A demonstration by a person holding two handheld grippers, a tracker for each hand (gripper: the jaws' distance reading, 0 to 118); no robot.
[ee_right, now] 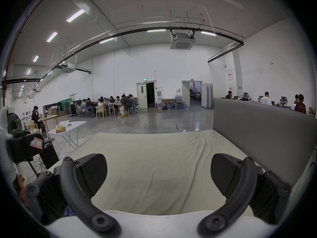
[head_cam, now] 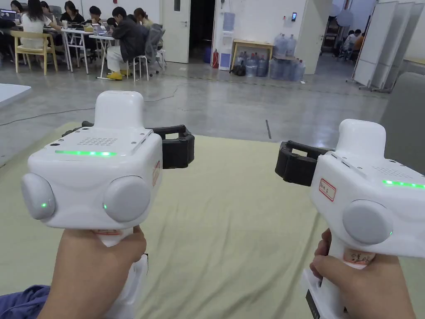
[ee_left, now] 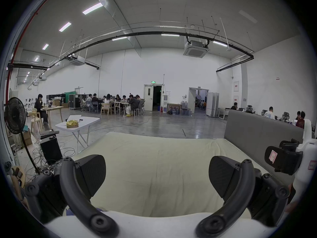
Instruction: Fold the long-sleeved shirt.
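Note:
A bunch of blue-purple cloth [head_cam: 20, 301] lies at the near left edge of the bed, below my left hand; most of it is out of frame. A sliver of it peeks past the jaws in the left gripper view [ee_left: 68, 213]. My left gripper [ee_left: 157, 170] hovers above the pale yellow sheet [head_cam: 232, 216], open with nothing between its jaws. My right gripper [ee_right: 158, 170] is level with it to the right, also open and empty. Both point away from me across the bed, well above the sheet.
A grey padded panel [head_cam: 404, 116] stands along the bed's right side. To the left are a white folding table [ee_left: 77, 121], a black standing fan [ee_left: 14, 115] and tangled cables on the floor. People sit at tables [head_cam: 83, 37] far across the concrete floor.

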